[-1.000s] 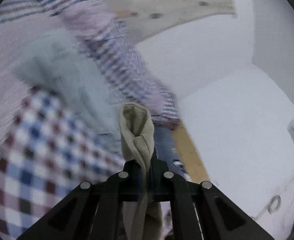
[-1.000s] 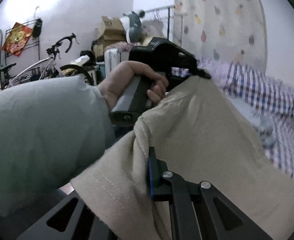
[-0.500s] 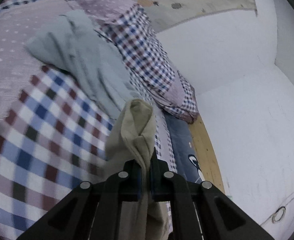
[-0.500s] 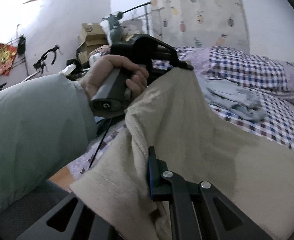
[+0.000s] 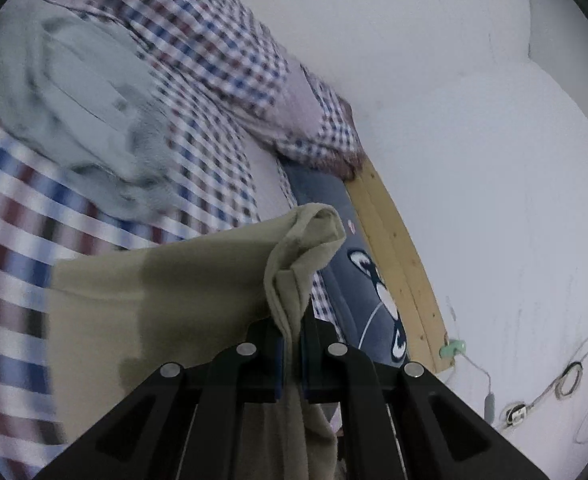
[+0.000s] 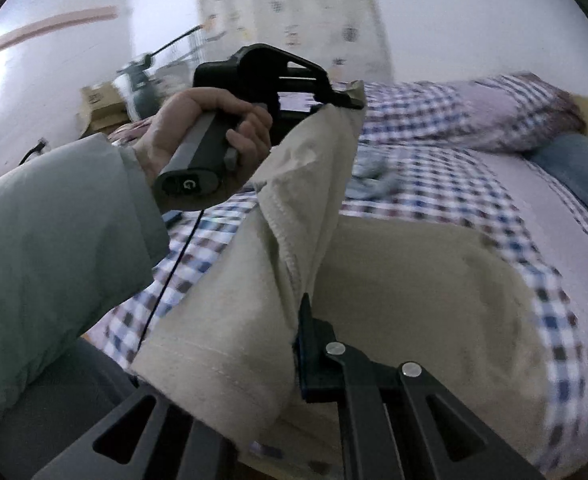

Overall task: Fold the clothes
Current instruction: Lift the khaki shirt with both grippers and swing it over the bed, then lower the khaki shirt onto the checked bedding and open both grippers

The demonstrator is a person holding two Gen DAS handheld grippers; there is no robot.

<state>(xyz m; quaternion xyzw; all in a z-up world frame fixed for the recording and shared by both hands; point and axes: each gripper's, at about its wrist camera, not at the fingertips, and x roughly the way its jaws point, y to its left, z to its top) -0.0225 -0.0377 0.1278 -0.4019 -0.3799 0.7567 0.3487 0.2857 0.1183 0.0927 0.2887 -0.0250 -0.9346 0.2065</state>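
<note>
One beige garment is clamped in both grippers: a bunched corner is pinched between the left gripper jaws, a hemmed edge in the right gripper. Its body is draped on the bed beyond. Bunched cloth may slip out if it is pulled taut, skewing the fold. Farther off, one grey garment is heaped; two garments are counted.

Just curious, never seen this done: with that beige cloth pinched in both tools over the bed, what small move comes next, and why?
Probably lower both tools to lay the beige garment flat on the checked bedspread. The left tool and right tool each pinch an edge, and part already drapes on the bed.
</note>
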